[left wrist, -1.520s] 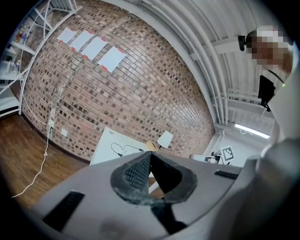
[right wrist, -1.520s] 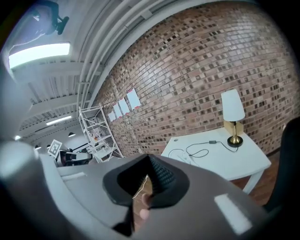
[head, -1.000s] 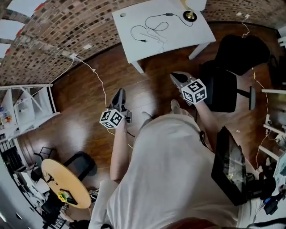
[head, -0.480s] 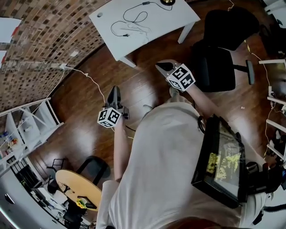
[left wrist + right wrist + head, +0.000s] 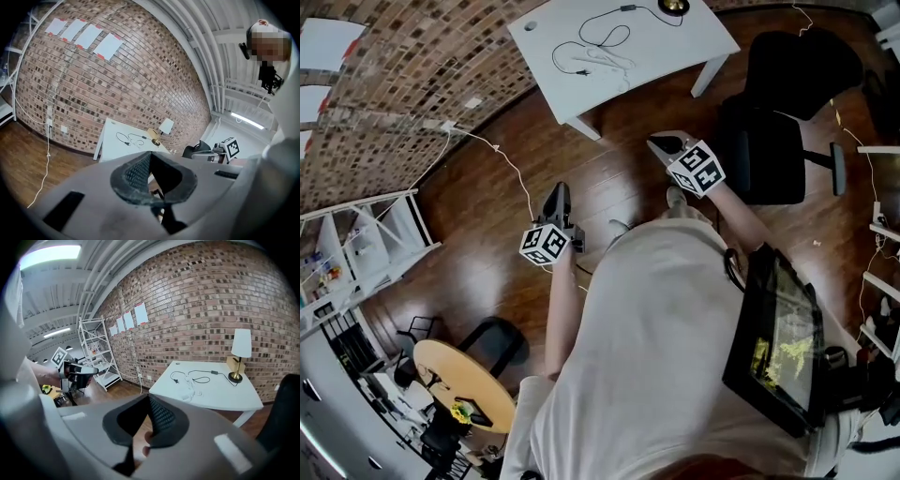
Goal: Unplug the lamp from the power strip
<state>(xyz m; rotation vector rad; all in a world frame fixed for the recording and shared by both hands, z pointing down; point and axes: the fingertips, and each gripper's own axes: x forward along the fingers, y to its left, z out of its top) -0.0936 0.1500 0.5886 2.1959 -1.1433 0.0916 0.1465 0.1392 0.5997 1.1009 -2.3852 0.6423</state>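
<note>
A white table (image 5: pixel 675 52) stands by the brick wall, well ahead of me. On it are a lamp (image 5: pixel 241 351) with a white shade and brass base (image 5: pixel 673 6), its black cord (image 5: pixel 602 37) lying in loops, and a white power strip with its cable (image 5: pixel 190 391). Whether the plug sits in the strip is too small to tell. My left gripper (image 5: pixel 560 191) and right gripper (image 5: pixel 662 143) hang over the wooden floor, far short of the table. Both are shut with nothing in them. The table (image 5: pixel 123 140) and lamp (image 5: pixel 165 126) also show in the left gripper view.
A black office chair (image 5: pixel 778 141) stands right of the table. A thin white cable (image 5: pixel 511 169) runs from a wall socket across the floor. White shelving (image 5: pixel 366 234) lines the left wall. A round wooden table (image 5: pixel 459 384) and black stool (image 5: pixel 492 342) are behind left.
The head view has swayed, so the table sits a little differently in frame. Both grippers stay shut over the floor before the person's body. Nothing on the table has moved.
</note>
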